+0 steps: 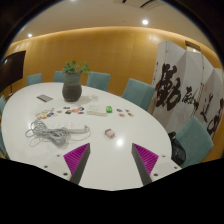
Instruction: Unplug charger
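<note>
The gripper is held above the near edge of a white oval table; its two fingers are spread wide apart with nothing between them, and the purple pads are seen on their inner faces. A white charger with its coiled cable is laid toward the left edge of the table, ahead of the left finger and well apart from it; whether it is plugged into anything cannot be told. A dark pot with a green plant is set near the far edge; small coloured items are scattered about the middle. Teal chairs are ranged around the table; white banners with black calligraphy are hung beyond its right side.
</note>
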Tool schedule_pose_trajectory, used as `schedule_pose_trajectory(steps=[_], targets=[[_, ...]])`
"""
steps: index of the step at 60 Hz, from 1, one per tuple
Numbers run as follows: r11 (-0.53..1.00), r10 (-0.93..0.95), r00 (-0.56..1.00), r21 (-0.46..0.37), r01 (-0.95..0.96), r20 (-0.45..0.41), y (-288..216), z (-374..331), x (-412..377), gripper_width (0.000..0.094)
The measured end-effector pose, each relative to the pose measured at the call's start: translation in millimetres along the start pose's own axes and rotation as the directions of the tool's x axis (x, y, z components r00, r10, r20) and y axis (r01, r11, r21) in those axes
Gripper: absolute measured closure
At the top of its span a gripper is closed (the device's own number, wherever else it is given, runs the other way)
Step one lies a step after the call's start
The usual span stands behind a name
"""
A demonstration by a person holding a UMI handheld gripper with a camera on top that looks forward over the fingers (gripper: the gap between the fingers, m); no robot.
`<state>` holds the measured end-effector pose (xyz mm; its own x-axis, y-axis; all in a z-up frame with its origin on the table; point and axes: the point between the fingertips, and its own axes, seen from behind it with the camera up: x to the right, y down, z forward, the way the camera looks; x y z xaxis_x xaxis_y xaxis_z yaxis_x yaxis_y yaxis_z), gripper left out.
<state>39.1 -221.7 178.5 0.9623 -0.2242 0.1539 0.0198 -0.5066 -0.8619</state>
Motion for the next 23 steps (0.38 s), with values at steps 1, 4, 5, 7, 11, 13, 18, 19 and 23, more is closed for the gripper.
schedule_pose_trajectory(steps=[1,4,5,7,11,13,18,19,23], targets=[[1.0,0.0,1.0,0.003,0.0,-0.002,1,-5,0,0.0065],[1.0,-0.003,1.0,0.013,0.003,-0.002,3,-16,-2,0.0066],[1.0,-0.004,1.0,0.016,0.004,-0.001,3,-20,-2,0.0067],[1.0,-0.005,1.0,0.024,0.005,-0.001,3,-26,-3,0.0066],[0.999,-0.005,1.0,0.036,0.005,0.0,1,-37,-2,0.0066],[0.999,-0.009,1.0,0.044,0.009,-0.003,-1,-40,-2,0.0065],[0.998,-0.026,1.0,0.059,0.026,-0.004,-5,-47,-1,0.0066],[0.998,-0.027,1.0,0.062,0.028,-0.003,-6,-47,-2,0.0067],[0.998,-0.034,0.999,0.061,0.034,-0.005,-7,-48,-1,0.0069]])
